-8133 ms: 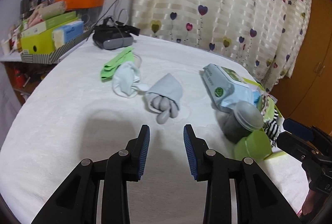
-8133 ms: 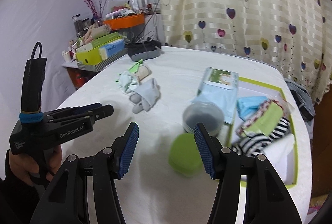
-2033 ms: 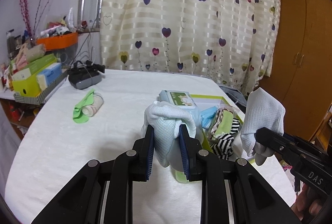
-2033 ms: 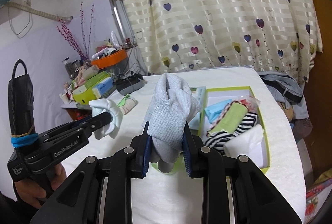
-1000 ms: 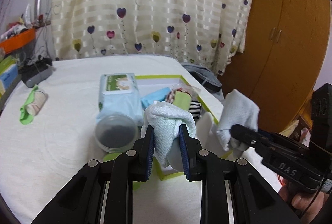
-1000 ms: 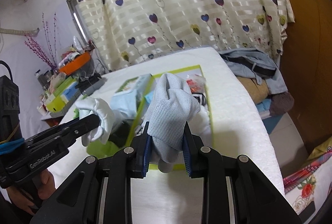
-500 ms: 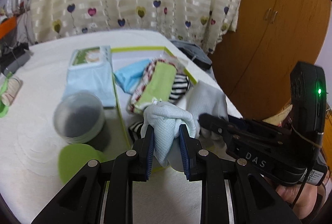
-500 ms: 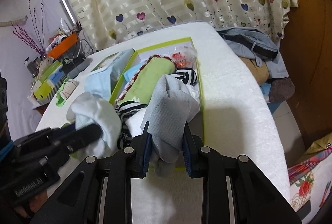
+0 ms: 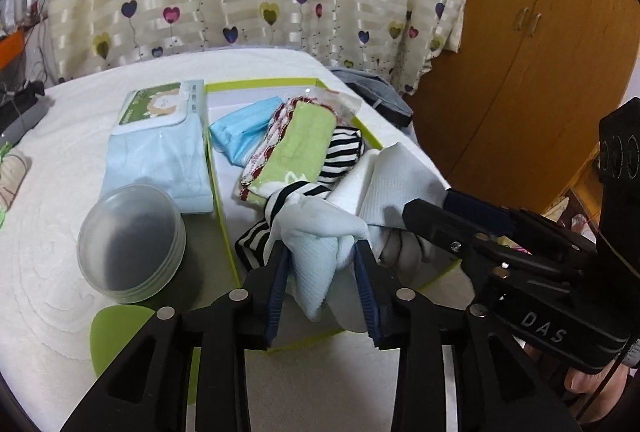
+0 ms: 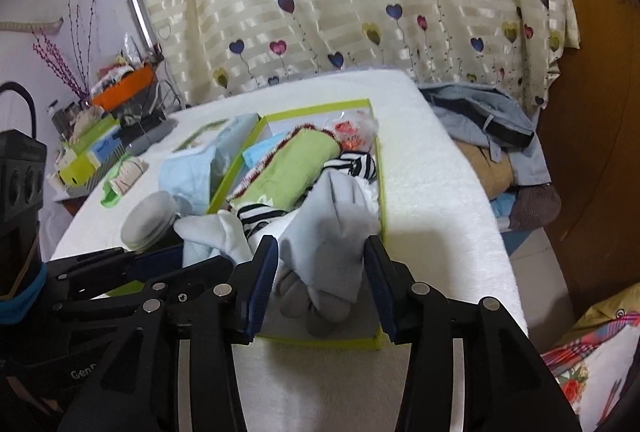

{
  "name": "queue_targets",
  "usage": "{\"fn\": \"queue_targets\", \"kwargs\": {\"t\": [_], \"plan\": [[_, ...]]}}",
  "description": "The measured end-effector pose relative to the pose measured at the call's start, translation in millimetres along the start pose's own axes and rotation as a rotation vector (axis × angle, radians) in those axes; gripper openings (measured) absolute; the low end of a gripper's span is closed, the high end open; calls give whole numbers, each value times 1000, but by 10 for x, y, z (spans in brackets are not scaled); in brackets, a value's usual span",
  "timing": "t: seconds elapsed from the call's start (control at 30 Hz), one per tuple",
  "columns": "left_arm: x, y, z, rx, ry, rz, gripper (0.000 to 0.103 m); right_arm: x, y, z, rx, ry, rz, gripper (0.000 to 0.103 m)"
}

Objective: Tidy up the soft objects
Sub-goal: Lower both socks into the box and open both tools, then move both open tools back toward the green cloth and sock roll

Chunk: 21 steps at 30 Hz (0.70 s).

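A green-rimmed box (image 9: 260, 83) (image 10: 362, 343) holds folded cloths: a blue one (image 9: 244, 129), a green towel (image 9: 298, 143) (image 10: 296, 167) and a striped one (image 9: 340, 155). My left gripper (image 9: 322, 272) stands open over the box's near end, with the white and pale-blue sock bundle (image 9: 316, 260) (image 10: 218, 230) loose between its pads. My right gripper (image 10: 320, 280) is open, and the grey sock bundle (image 10: 332, 232) lies in the box between its fingers; the right gripper's fingers (image 9: 460, 222) show from the side in the left wrist view.
A pack of wipes (image 9: 160, 135) leans against the box's left wall. A round clear container (image 9: 130, 238) and a green lid (image 9: 120, 332) lie left of the box. A rolled green-wrapped sock (image 10: 124, 173) lies farther left. Clothes (image 10: 488, 123) are heaped off the bed's right edge.
Both grippers have come down over the box and opened. The two sock bundles they held tight half a second ago now rest in the box's near end.
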<state>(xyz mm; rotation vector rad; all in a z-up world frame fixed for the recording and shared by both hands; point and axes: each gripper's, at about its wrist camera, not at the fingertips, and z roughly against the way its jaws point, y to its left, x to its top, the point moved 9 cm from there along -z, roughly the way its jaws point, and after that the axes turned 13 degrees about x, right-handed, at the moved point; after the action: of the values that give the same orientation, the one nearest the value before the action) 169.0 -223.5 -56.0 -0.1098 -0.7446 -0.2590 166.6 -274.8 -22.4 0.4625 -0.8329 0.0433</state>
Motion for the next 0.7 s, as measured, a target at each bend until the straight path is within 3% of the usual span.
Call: {"fn": "queue_targets", "kwargs": {"t": [0.43,0.7], "plan": [[98,192,476,-1,-90,29,36,170,304,357,-8,-83,46,46],[157,789,723,64,-132,95,36,316,850,264,61,-90,91,46]]}}
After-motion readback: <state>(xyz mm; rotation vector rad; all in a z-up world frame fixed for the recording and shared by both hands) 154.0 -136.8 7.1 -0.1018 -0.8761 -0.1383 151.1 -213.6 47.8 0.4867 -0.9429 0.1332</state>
